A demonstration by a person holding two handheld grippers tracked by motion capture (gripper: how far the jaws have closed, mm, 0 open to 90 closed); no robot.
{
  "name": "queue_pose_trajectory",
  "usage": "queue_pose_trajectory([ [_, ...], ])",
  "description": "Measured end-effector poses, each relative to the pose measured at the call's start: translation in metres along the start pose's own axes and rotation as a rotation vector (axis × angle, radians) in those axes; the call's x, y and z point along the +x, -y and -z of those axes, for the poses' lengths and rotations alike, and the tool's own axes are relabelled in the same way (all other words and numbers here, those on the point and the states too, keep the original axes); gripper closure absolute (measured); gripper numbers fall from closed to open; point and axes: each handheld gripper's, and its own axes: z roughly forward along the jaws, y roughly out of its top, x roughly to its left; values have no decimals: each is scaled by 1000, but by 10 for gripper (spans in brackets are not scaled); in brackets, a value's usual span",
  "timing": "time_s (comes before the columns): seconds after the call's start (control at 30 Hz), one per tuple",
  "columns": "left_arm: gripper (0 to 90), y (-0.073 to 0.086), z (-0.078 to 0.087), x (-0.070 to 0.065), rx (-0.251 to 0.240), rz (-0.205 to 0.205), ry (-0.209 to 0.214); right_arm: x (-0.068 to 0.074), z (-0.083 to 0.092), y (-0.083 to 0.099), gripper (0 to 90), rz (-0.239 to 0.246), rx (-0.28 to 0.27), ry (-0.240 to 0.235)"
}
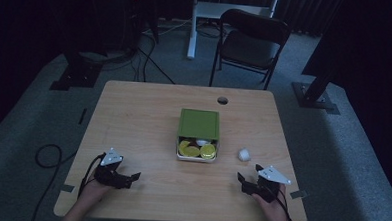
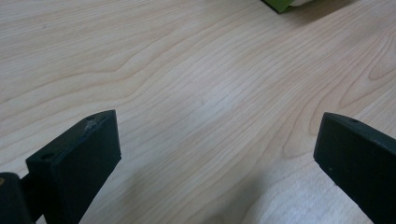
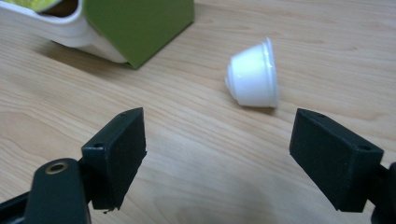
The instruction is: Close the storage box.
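One white capsule [image 3: 252, 74] lying sideways, yellow capsules [image 1: 197, 149] boxed

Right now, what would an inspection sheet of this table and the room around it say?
Surface: pale wooden table, with a round hole near its far edge.
Job's things: green box with a white tray of yellow-lidded capsules; one white capsule on its side, right of the box.
Clutter: nothing seen.
Grippers: left gripper and right gripper both open, holding nothing, at the near edge.
Cables: one trails from each gripper; more on the floor.
Surroundings: grey carpet, a dark folding chair, stand bases, dim room.
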Motion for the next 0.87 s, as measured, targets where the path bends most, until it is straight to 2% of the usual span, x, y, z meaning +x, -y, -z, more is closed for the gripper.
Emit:
queue_pose_trajectory([
  [0.33, 8, 10, 13, 6, 10, 28, -31, -12, 13, 8, 179, -36, 30, 65],
  [0.57, 8, 21, 26, 13, 17, 52, -71, -19, 19, 12, 179, -65, 56, 112],
  [0.67, 8, 25, 30, 18, 7, 77, -84, -21, 21, 13, 179, -71, 56, 120],
  [0.87, 8, 28, 35, 21, 2, 90, -102, -21, 21, 13, 179, -66, 69, 126],
])
